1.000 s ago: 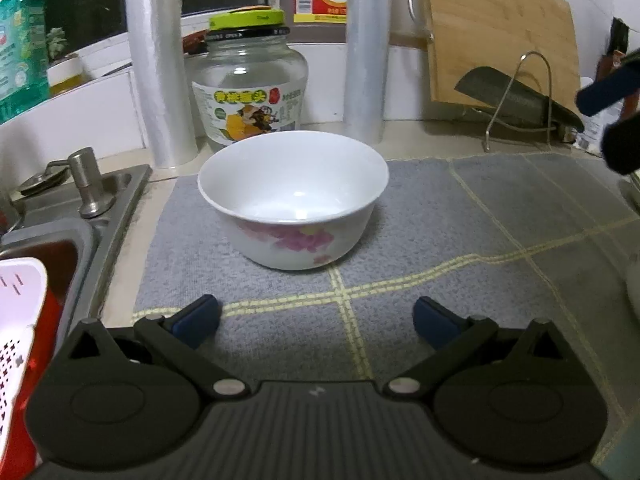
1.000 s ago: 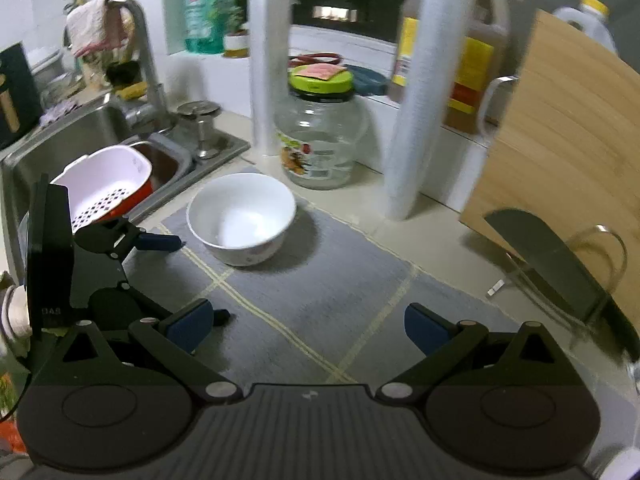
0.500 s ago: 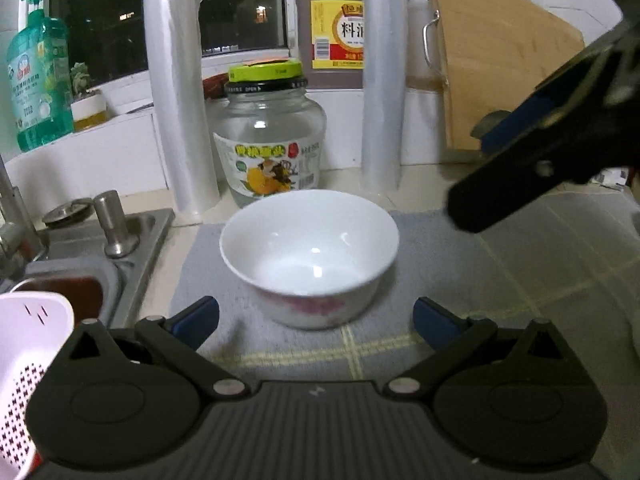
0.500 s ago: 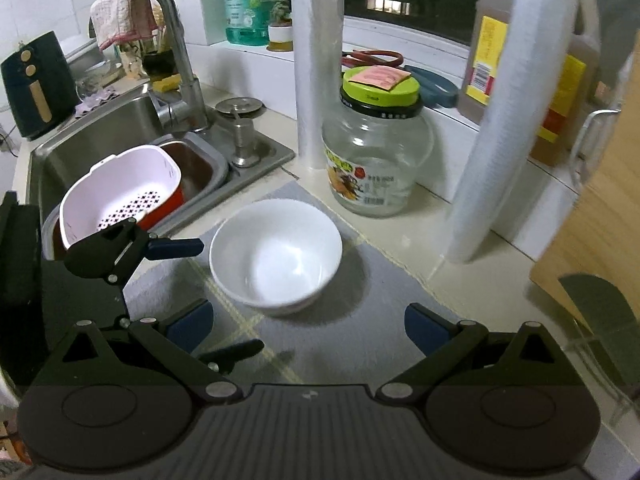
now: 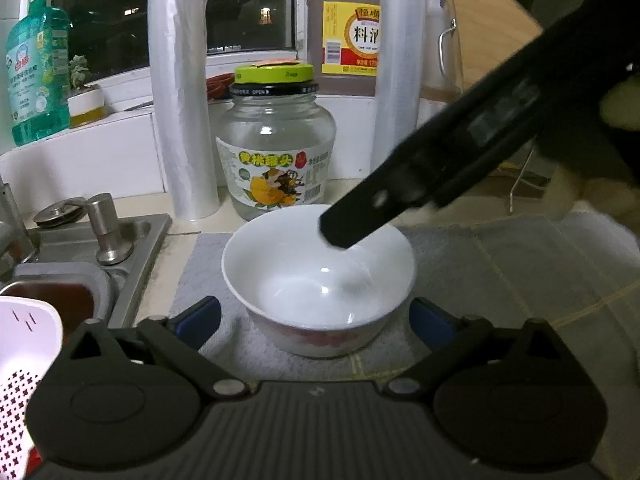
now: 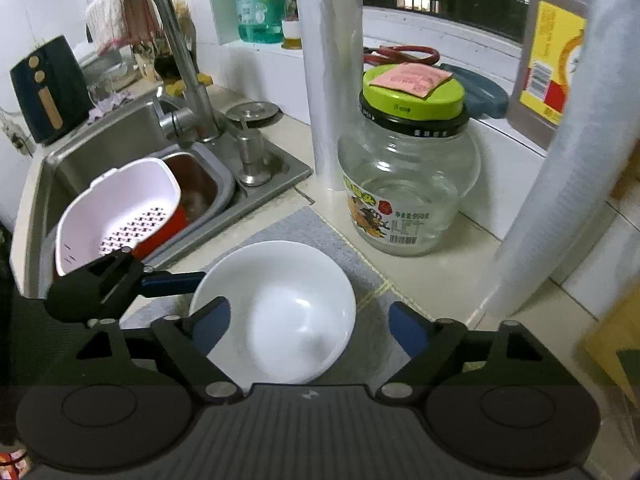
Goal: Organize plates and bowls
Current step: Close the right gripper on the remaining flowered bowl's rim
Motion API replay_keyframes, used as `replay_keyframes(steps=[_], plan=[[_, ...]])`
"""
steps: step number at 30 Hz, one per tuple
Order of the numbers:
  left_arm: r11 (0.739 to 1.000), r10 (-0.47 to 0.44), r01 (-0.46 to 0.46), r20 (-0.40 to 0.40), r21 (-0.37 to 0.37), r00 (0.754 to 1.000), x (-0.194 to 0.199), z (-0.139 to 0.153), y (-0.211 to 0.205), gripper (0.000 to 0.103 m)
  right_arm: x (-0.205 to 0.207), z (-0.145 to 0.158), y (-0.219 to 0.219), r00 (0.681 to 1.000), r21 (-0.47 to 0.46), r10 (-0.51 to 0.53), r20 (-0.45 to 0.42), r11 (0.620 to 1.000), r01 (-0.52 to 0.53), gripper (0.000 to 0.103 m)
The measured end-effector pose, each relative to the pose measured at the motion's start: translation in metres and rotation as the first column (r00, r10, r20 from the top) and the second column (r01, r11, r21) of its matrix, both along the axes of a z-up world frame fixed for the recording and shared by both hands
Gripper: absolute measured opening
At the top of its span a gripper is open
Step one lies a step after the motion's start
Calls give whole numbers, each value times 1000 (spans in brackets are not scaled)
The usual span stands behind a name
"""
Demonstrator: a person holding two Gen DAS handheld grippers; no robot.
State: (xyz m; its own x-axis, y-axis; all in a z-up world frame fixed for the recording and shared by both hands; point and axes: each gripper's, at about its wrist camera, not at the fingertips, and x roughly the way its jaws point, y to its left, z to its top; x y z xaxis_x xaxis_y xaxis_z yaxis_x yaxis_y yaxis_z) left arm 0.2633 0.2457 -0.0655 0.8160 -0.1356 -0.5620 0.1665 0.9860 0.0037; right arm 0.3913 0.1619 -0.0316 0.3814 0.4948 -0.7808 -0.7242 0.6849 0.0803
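Both grippers have closed in on the white bowl point(image 5: 318, 280) since a second ago, when it sat well ahead of my left tool and far off to the left of my right one. Now my left gripper point(image 5: 316, 322) has the bowl between its blue pads, one either side of the base, and its jaws are closing; I see no pad pressing on the porcelain yet. My right gripper point(image 6: 310, 326) straddles the same bowl from above, its left finger over the near rim and its right finger just outside the far wall; its jaws are closing too, with the bowl between them and no firm contact I can confirm. In the left view one right-gripper finger hangs over the bowl's mouth. The bowl stands upright on the grey mat point(image 6: 304, 224), just in front of the glass jar point(image 6: 408, 184) and beside the sink point(image 6: 120, 148). Being round, it has no long axis; what matters is that it lies straight ahead of my left tool and straight below my right, so both are equally placed. The jar's collar reads "OPEN" with an arrow, and its label shows yellow peaches and Chinese characters. The brown bottle point(image 5: 348, 32) carries a yellow label with Chinese characters.
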Motion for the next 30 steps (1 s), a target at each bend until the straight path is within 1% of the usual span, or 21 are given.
replay_keyframes(steps=[6, 10, 13, 18, 30], plan=[[1000, -15, 15, 6, 2, 1000, 4, 1, 1, 95, 17, -14, 10, 1000, 0, 11, -26, 1000, -11, 81], [1000, -20, 20, 9, 0, 1000, 4, 1, 1, 95, 24, -19, 15, 999, -2, 28, -47, 1000, -28, 72], [1000, -27, 27, 9, -9, 1000, 5, 1, 2, 94, 25, -21, 19, 997, -3, 43, -59, 999, -43, 70], [999, -32, 32, 9, -11, 999, 6, 0, 3, 94, 23, -24, 22, 996, -8, 58, -61, 998, -58, 69], [999, -35, 35, 7, -17, 999, 7, 1, 3, 94, 25, -23, 22, 996, -5, 55, -66, 998, -56, 69]])
